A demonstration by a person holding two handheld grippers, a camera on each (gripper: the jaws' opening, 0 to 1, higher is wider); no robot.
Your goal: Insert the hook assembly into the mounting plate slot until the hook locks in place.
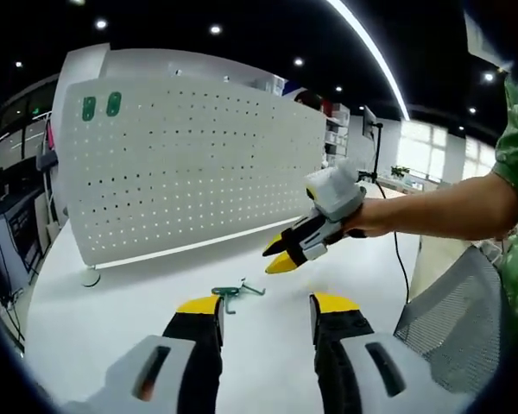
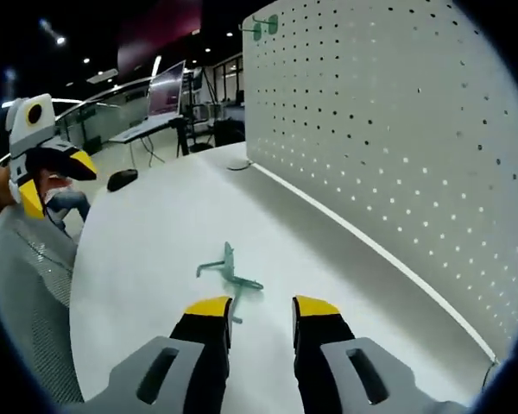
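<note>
1. Left gripper (image 1: 265, 312) rises at bottom centre of the left gripper view, jaws apart, empty; green hook assembly (image 1: 236, 293) lies on white table (image 1: 112, 319) just above them, pegboard (image 1: 190, 164) behind; right gripper (image 1: 287, 252) enters from the right, its opening unclear.
2. Right gripper (image 2: 261, 312) at bottom centre of the right gripper view, jaws spread, holding nothing; hook assembly (image 2: 229, 269) just above; left gripper (image 2: 43, 164) at upper left.

Bare table (image 2: 147, 250) around green hook (image 2: 229, 269); upright pegboard (image 2: 397, 138) walls far edge; mesh chair (image 1: 457, 319) flanks near side.

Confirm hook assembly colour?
Green; the hook assembly lies on the white table, clearest in the right gripper view.
</note>
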